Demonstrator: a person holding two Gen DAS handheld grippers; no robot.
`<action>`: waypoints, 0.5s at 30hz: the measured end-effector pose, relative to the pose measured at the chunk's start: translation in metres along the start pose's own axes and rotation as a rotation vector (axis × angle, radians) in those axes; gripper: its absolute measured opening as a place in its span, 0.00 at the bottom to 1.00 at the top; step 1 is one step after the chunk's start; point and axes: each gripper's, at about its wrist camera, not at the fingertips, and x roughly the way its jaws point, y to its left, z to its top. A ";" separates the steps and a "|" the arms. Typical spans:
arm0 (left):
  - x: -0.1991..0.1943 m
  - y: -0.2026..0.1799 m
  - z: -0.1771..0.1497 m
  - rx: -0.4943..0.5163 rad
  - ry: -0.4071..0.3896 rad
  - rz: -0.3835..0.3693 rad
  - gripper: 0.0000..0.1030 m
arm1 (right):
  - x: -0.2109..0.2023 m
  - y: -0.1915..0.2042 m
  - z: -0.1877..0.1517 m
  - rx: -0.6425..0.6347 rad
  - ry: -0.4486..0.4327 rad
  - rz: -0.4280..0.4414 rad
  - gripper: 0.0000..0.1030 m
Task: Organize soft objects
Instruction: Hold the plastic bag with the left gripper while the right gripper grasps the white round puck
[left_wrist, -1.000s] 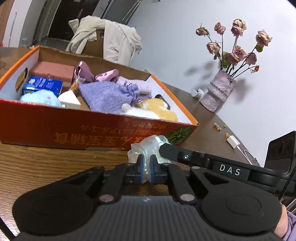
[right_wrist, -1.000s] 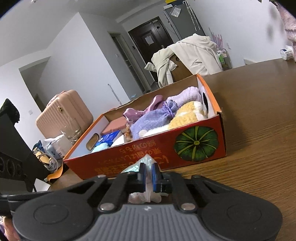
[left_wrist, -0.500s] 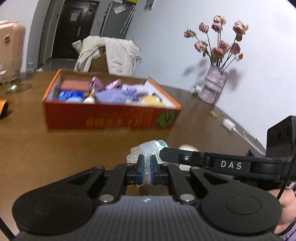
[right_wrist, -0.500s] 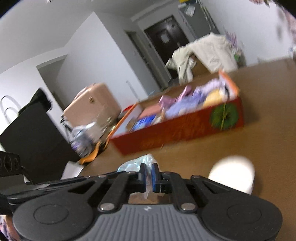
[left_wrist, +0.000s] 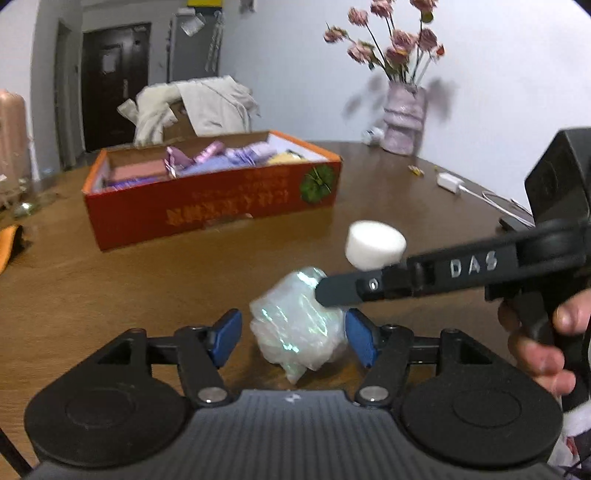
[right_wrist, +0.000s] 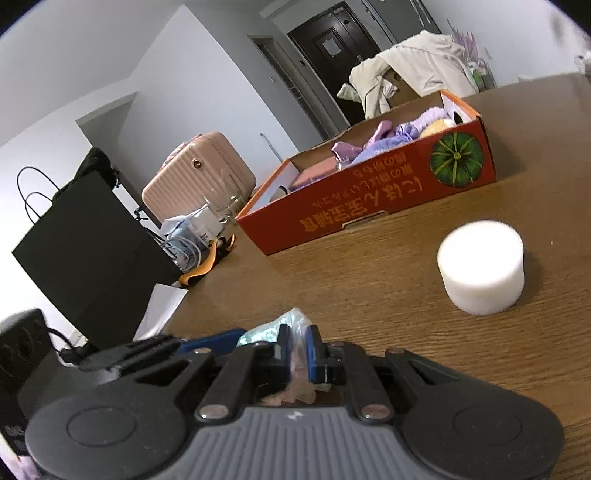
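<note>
Left wrist view: left gripper (left_wrist: 293, 338) spread wide around crinkly iridescent plastic bag (left_wrist: 297, 326), not touching. Right gripper (right_wrist: 295, 350) pinches its top, low over brown wooden table (right_wrist: 369, 288). Advice: keep that pinch firm, lift clear toward orange cardboard box (right_wrist: 369, 199).

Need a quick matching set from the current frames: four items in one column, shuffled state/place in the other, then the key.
Items:
1. left gripper
2. right gripper
3. white foam cylinder
4. orange box

States:
A. stands alone on the bare table
B. fingers spread, either side of the bag
C. filled with purple and yellow soft items
D. shut on the iridescent plastic bag

Pairs: 1-B, 2-D, 3-A, 4-C
</note>
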 end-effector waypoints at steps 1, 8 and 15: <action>0.003 0.000 -0.001 -0.001 0.005 -0.006 0.62 | 0.001 -0.001 0.000 -0.003 0.005 0.000 0.10; 0.015 0.006 -0.001 -0.030 0.020 -0.025 0.40 | -0.009 0.008 0.002 -0.095 -0.033 -0.097 0.41; 0.016 0.022 0.005 -0.095 0.022 0.033 0.40 | -0.031 0.024 0.003 -0.428 -0.217 -0.542 0.91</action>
